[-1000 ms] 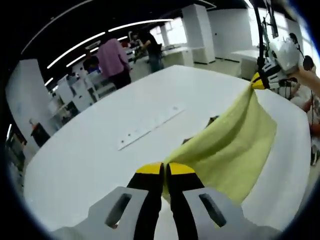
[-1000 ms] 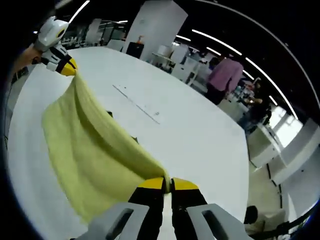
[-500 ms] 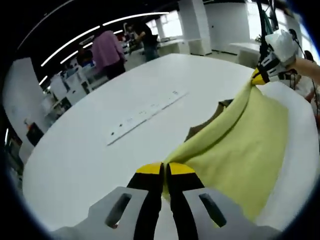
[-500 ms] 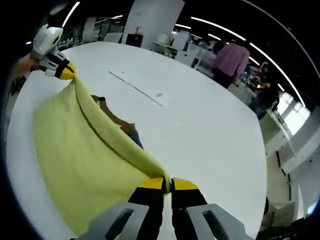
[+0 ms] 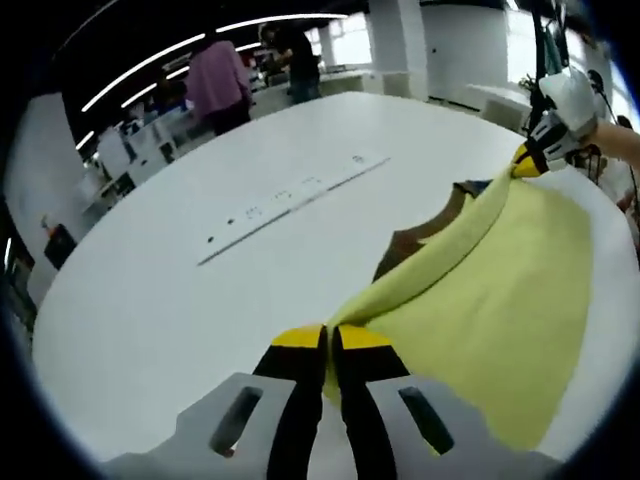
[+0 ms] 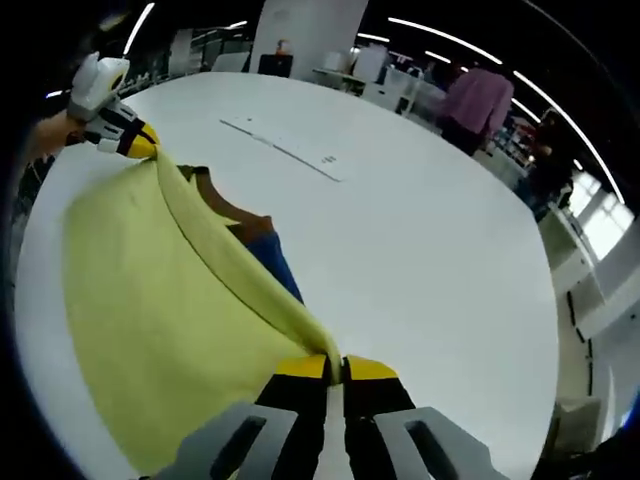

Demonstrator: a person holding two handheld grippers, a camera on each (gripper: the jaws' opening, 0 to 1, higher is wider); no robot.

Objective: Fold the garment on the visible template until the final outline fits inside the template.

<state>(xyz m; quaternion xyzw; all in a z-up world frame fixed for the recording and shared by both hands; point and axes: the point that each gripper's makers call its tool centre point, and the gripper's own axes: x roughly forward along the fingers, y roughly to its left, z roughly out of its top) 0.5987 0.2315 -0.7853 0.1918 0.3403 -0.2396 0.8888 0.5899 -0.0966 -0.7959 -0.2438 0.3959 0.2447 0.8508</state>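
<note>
While both grippers keep pinching its corners, the yellow cloth (image 5: 480,270) has dropped lower across mid-frame, uncovering more brown and blue fabric (image 6: 255,240) on the white table (image 5: 200,300).

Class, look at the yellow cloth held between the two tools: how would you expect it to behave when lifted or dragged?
Probably floppy: the yellow cloth sags and drapes between the left tool and right tool. Likely light, since a pinch at two corners carries it. It may slide easily over the smooth white table.

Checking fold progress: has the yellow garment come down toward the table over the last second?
Yes. The yellow garment has lowered toward the white table.
</note>
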